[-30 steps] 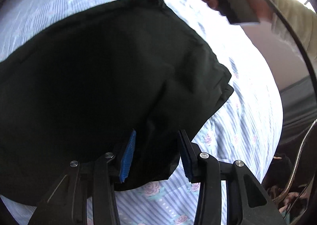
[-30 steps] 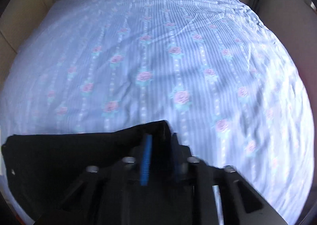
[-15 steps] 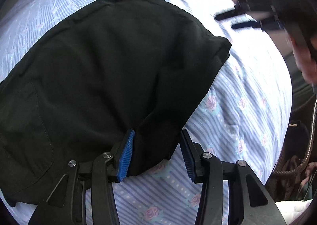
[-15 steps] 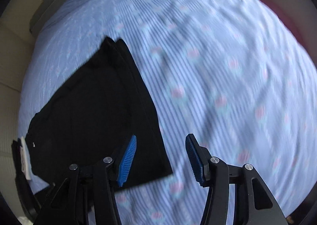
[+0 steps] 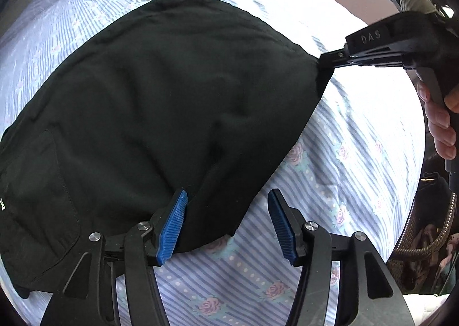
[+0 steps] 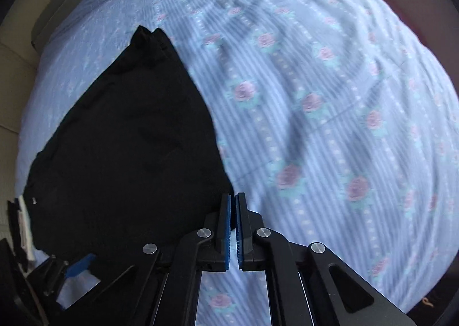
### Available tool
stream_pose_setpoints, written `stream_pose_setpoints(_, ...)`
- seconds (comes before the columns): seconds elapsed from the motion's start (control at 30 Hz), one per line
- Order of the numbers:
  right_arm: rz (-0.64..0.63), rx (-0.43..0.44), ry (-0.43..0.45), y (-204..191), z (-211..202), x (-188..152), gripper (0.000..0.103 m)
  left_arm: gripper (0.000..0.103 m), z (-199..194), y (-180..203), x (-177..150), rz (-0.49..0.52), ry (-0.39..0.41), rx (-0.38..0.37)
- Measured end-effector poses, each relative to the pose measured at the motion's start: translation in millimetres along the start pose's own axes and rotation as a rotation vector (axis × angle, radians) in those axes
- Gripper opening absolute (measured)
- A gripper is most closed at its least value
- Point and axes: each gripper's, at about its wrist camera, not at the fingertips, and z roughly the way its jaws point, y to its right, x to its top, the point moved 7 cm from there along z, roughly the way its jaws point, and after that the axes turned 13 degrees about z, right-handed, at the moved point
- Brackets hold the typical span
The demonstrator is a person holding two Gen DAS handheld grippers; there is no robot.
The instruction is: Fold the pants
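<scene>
We cannot see all of the black pants point(image 5: 160, 113). In the left wrist view their left end runs off the edge of the picture, and a small white mark there is cut off too. The left gripper point(image 5: 226, 225) covers a bit of the near hem. In the right wrist view, the right gripper point(image 6: 233, 228) hides the corner of the pants, so we cannot tell if cloth is pinched between its pads. The flowered sheet point(image 6: 330, 131) looks blurry there. The hand point(image 5: 439, 122) is cut off at the right edge.
</scene>
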Motion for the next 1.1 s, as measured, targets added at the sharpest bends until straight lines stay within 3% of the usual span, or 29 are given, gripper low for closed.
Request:
stream_pose_setpoints(0.23,0.090,-0.056,0.009,30.4,-3.8,1.9,0.006,0.066,3.3,9.3,2.7,-0.007,-0.014,0.016)
stream_pose_setpoints(0.27,0.097,-0.049,0.010,31.9,-8.5,0.8,0.014,0.066,3.0,11.6,2.8,-0.014,-0.015,-0.001)
stream_pose_setpoints(0.3,0.100,-0.039,0.012,30.3,-14.3,-0.8,0.032,0.066,1.1,14.7,3.2,-0.013,-0.017,-0.016)
stream_pose_setpoints(0.37,0.085,-0.038,0.028,26.2,-28.3,-4.9,0.047,0.066,-10.0,20.0,5.4,0.001,0.001,-0.014)
stream_pose_setpoints(0.5,0.000,-0.051,0.063,0.7,-56.9,-13.4,0.047,0.066,-49.7,14.0,-1.0,-0.055,0.059,0.009)
stream_pose_setpoints(0.63,-0.122,-0.026,0.073,-48.7,-80.0,-34.1,0.049,0.067,-95.3,-34.0,-42.7,-0.260,0.088,0.103)
stream_pose_setpoints(0.7,-0.189,-0.010,0.076,-88.5,-81.0,-45.8,0.059,0.069,-113.6,-66.8,-75.0,-0.405,0.088,0.157)
stream_pose_setpoints(0.83,-0.332,0.020,0.076,-163.6,-76.5,-79.8,0.062,0.073,-141.4,-145.5,-149.8,-0.706,0.116,0.222)
stream_pose_setpoints(0.87,-0.366,0.032,0.065,-185.0,-70.8,-88.5,0.062,0.073,-143.7,-166.0,-172.0,-0.802,0.131,0.215)
stream_pose_setpoints(0.97,-0.438,0.064,0.029,-239.2,-53.6,-115.5,0.062,0.075,-141.0,-201.3,-212.1,-0.958,0.184,0.184)
stream_pose_setpoints(1.1,-0.517,0.089,-0.013,-303.5,-37.3,-151.9,0.062,0.077,-111.7,-226.3,-234.3,-1.116,0.255,0.048)
